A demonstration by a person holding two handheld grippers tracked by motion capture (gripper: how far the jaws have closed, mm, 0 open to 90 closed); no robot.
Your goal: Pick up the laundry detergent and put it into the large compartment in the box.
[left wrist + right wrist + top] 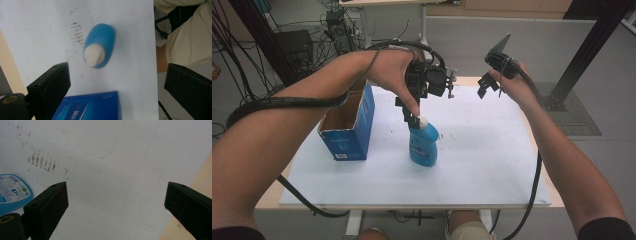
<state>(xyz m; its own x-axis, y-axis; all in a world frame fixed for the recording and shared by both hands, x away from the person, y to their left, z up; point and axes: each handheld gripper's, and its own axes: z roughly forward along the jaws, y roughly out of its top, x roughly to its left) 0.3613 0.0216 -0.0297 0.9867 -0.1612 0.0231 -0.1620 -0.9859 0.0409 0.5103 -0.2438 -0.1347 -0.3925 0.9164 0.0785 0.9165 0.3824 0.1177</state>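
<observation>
under left tongs (412, 119), blue bottle (423, 145), label unreadable

It looks like a lab — black cables (319, 22) and machines sit on the grey floor (522, 37), upper left, past a plain white table (492, 150).

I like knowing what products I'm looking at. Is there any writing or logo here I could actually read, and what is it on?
None of it reads clearly.
Blue bottle: front label, white lettering, too blurred to read.
Blue bottle's other label: small print and a green round symbol, too small to read.
Blue box: pale characters on its side, too blurred to read.
Blue box, end face: white patch of print, too small.
</observation>
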